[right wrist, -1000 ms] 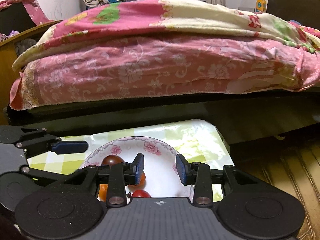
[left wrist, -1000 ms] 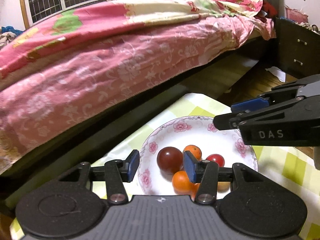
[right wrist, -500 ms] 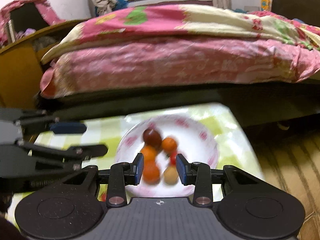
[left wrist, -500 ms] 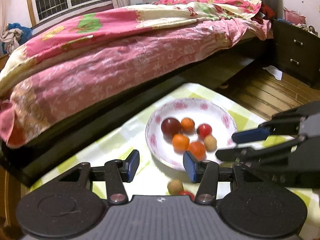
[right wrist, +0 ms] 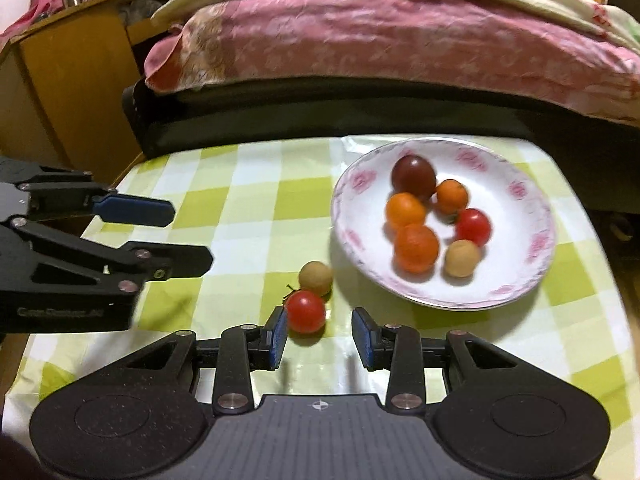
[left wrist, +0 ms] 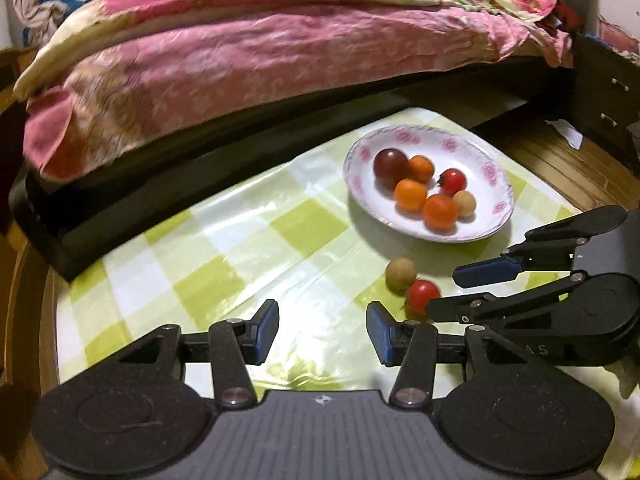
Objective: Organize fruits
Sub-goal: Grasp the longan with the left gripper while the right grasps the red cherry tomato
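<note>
Two fruits lie on the checked tablecloth (right wrist: 256, 184) off the plate's near-left rim: a red cherry tomato (right wrist: 306, 311) and a tan round fruit (right wrist: 316, 278) touching it on the far side. The floral plate (right wrist: 536, 248), near the table's far right corner, already holds six fruits: a dark plum-coloured one, three orange, one red, one tan. The right gripper (right wrist: 319, 334) hangs spread wide and empty, its left pad just beside the tomato. The left gripper (left wrist: 322, 330) is likewise agape, holding nothing, over bare cloth toward the near edge. Risks, as I judge them: the tomato sits off-centre between the right fingers, so closing now could nudge it sideways, and on this glossy cloth it may roll into the tan fruit, scattering both. Squeezing hard could split its skin.
</note>
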`<state>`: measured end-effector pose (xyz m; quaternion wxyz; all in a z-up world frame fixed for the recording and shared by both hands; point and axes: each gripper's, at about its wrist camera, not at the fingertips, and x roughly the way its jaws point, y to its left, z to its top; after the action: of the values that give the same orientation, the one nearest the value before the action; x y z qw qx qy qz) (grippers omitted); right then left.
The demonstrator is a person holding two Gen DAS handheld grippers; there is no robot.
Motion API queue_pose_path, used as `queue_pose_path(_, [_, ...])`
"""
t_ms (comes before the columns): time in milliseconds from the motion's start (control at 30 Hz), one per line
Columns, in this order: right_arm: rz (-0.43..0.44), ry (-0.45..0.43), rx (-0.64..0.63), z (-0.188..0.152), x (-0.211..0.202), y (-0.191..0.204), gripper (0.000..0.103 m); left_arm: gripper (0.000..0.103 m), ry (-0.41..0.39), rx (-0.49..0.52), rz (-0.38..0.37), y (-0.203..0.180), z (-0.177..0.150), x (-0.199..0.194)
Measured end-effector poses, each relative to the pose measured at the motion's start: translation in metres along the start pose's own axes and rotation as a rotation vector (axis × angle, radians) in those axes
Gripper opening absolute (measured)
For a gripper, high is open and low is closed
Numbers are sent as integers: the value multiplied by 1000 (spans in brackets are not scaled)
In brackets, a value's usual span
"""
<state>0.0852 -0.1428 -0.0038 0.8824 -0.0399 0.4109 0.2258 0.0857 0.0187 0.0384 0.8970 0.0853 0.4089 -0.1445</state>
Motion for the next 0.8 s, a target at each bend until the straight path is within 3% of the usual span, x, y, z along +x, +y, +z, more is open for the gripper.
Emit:
queue_pose_path(267, [10,23,-24,2,25,10,32,55,9,-36,-22,12,-6,1])
queue_pose_path(400, [-1,25,-14,3,30,8,26,55,21,-40,-38,10,-7,6])
queue_pose_path(800, [-75,81,22,-9,-16,-17,25,55,14,50,-99,-32,9,47])
